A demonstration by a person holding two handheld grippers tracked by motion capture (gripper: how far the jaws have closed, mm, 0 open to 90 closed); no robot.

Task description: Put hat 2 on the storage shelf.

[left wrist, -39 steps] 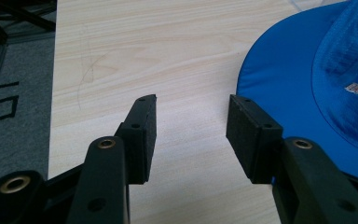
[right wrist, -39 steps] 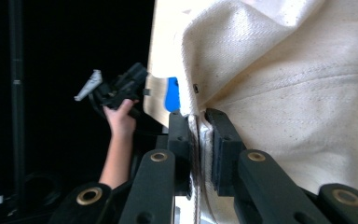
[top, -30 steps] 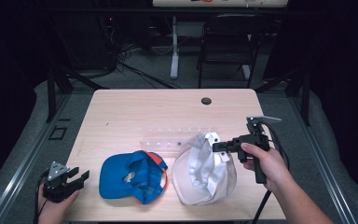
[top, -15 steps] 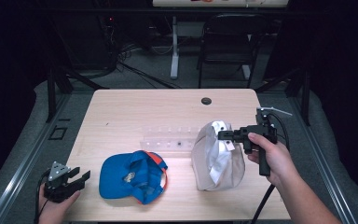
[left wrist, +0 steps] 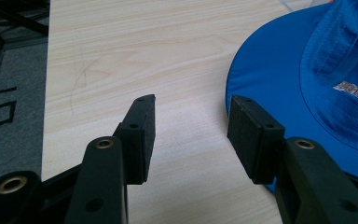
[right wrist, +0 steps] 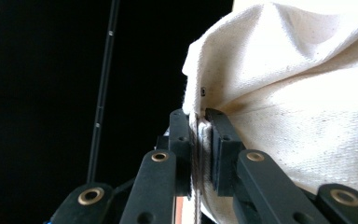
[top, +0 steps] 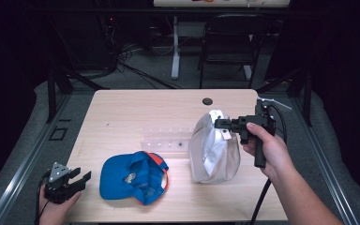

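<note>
A white cap hangs from my right gripper, which is shut on its rim above the right half of the table. The right gripper view shows the cream cloth pinched between the two jaws, the right gripper closed tight on the edge. A blue cap with orange trim lies flat on the table at front centre. My left gripper stands open near the front left corner, just left of the blue cap. Nothing sits between the left gripper's jaws.
The light wooden table has a small dark hole near its far edge. A clear plastic rack lies at mid-table. A chair and cables stand on the floor beyond. Grey floor borders the table's left edge.
My right gripper has lifted the white cap off the table and carried it up and slightly right, so it now hangs upright. The left gripper and the blue cap have stayed put.
</note>
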